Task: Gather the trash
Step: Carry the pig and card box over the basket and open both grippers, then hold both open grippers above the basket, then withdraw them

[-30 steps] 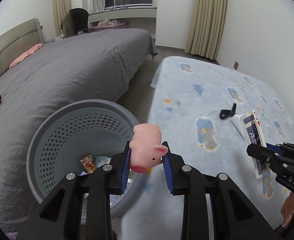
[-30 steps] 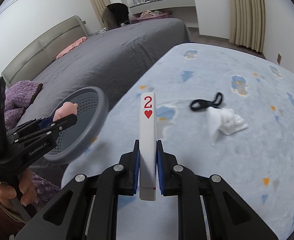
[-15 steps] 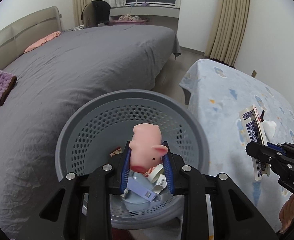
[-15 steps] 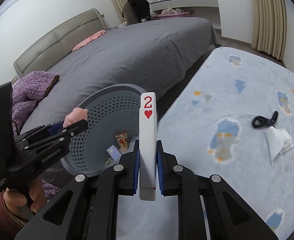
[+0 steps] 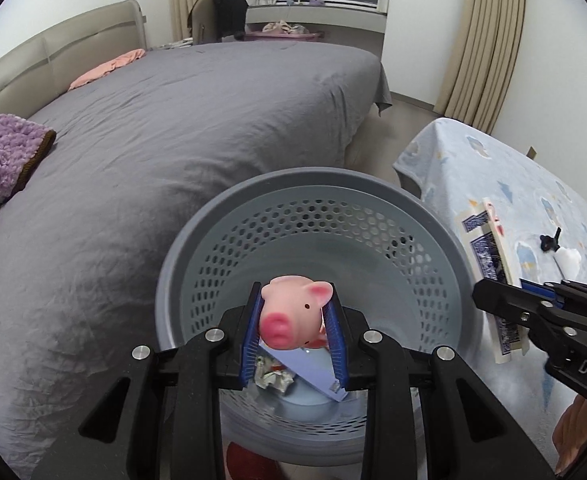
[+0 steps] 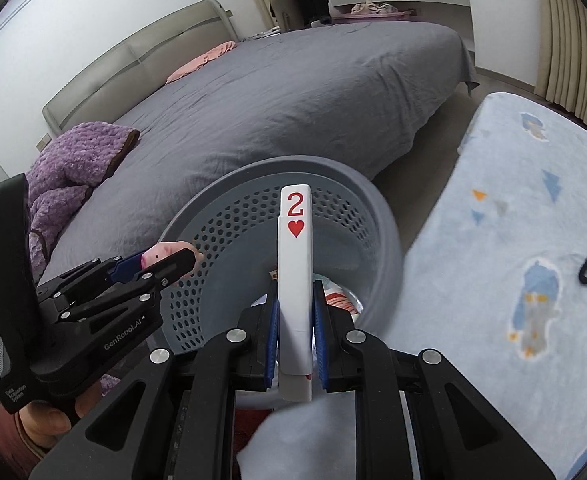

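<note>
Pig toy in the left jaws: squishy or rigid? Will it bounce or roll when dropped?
Probably soft: the pink pig toy looks like smooth rubbery vinyl and sits wedged between the left gripper jaws. Likely light and hollow for its size. Its rounded body may bounce or roll, but the perforated grey trash basket below should contain it.

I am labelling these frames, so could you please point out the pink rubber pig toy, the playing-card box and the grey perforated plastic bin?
pink rubber pig toy [image 5: 291, 316], left wrist view, snout.
white playing-card box [image 6: 295, 264], right wrist view, narrow edge.
grey perforated plastic bin [image 5: 313, 178], left wrist view, far rim.
</note>
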Motion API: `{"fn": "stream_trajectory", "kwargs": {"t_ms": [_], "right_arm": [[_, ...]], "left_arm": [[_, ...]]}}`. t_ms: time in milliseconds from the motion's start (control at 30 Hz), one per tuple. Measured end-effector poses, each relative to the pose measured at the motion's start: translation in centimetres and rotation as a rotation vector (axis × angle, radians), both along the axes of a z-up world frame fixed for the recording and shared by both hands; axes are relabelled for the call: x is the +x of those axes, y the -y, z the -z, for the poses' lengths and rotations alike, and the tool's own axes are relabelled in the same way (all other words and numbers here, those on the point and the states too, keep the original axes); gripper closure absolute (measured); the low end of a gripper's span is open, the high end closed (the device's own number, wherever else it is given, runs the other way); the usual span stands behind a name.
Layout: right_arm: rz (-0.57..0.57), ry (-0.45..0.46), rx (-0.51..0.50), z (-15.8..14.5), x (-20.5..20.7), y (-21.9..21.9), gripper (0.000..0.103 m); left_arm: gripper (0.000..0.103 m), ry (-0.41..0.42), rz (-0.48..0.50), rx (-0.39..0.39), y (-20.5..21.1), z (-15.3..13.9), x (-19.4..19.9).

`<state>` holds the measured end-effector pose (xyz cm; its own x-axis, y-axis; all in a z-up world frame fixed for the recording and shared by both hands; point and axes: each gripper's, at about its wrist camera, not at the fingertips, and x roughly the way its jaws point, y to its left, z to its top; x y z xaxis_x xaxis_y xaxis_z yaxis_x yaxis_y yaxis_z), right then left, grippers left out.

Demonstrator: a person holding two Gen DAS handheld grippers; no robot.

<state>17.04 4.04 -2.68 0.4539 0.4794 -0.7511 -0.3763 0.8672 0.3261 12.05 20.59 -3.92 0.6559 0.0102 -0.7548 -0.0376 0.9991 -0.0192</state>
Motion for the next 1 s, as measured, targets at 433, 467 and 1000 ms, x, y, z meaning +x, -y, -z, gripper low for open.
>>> {"fn": "stream_trajectory", "kwargs": {"t_ms": [433, 467, 1000], "right_arm": [[-0.025, -0.029, -0.015, 1.5, 2.0, -3.0, 0.088], [-0.023, -0.026, -0.014, 1.5, 2.1, -2.9, 0.087], [0.004, -0.011, -0.017, 1.1, 1.9, -2.0, 0.066]], "left_arm": [[0.073, -0.006, -0.022, -0.015, -1.7, 0.4, 0.6], [0.073, -0.005, -0.024, -0.013, -1.7, 0.4, 0.6], [0.035, 0.021, -0.063, 0.004, -1.9, 0.1, 0.5]]}}
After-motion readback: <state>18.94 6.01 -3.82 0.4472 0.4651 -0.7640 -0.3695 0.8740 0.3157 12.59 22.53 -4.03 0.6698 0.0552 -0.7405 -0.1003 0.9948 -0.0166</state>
